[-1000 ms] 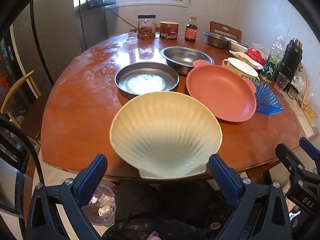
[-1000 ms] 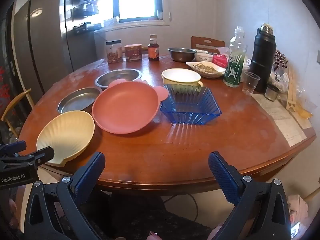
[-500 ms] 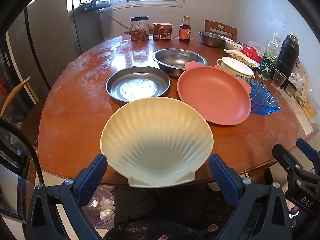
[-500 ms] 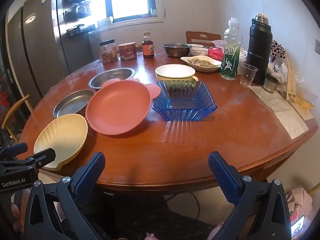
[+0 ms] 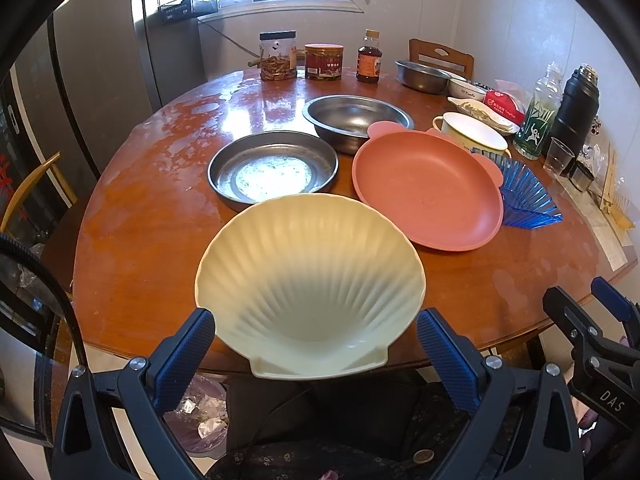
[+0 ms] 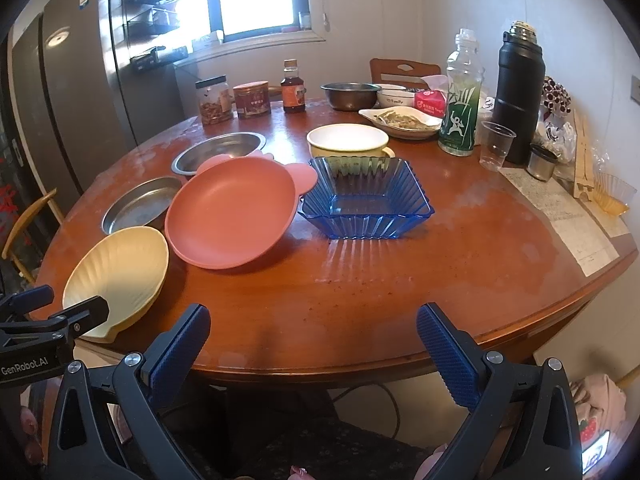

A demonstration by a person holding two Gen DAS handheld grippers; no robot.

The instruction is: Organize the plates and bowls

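Observation:
A cream shell-shaped plate [image 5: 310,280] lies at the near edge of the round wooden table [image 5: 140,240]; it also shows in the right wrist view [image 6: 120,272]. My left gripper [image 5: 316,340] is open, its fingers on either side of the plate's near end, not touching it. Behind the plate are a flat steel pan [image 5: 272,170], a steel bowl [image 5: 356,120], a pink plate [image 5: 428,194], a blue glass dish [image 6: 366,198] and a cream bowl [image 6: 346,142]. My right gripper [image 6: 314,344] is open and empty over the table's near edge.
Jars [image 5: 278,56] and a sauce bottle [image 5: 368,62] stand at the back. A black flask [image 6: 518,88], a green bottle [image 6: 460,100], a plastic cup [image 6: 494,146] and papers [image 6: 560,216] sit at the right. A wooden chair [image 5: 32,192] stands at the left.
Both grippers have moved forward towards the table. The shell plate now lies closer between the left fingers. Nothing was grasped.

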